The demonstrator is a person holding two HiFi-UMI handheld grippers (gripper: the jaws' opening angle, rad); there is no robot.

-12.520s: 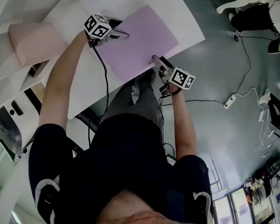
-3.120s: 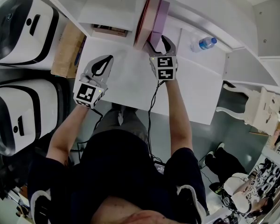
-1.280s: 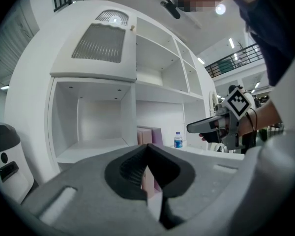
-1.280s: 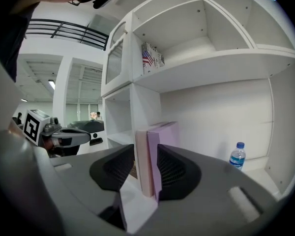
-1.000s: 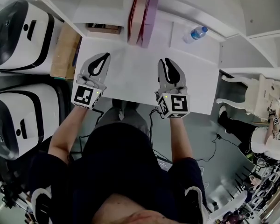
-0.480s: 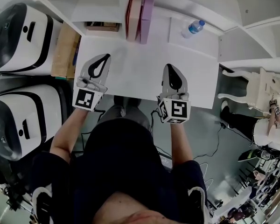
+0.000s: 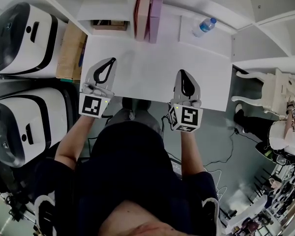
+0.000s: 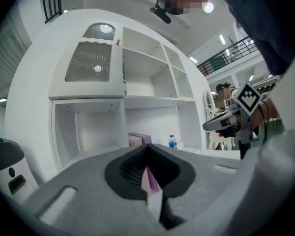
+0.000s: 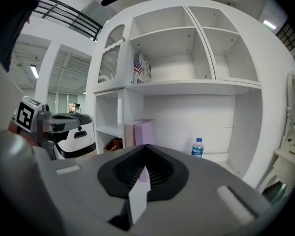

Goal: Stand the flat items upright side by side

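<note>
Upright flat items [image 7: 154,8] well apart from left claw [image 7: 112,60], right claw [image 7: 182,73]

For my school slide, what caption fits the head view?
Left gripper and right gripper shut over the white desk; pink item and purple item upright side by side behind.

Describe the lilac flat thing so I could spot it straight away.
Start at the white desk and look to its back edge. Two flat items stand upright there side by side; the lilac one is nearer the water bottle, the pink one on its other side.
</note>
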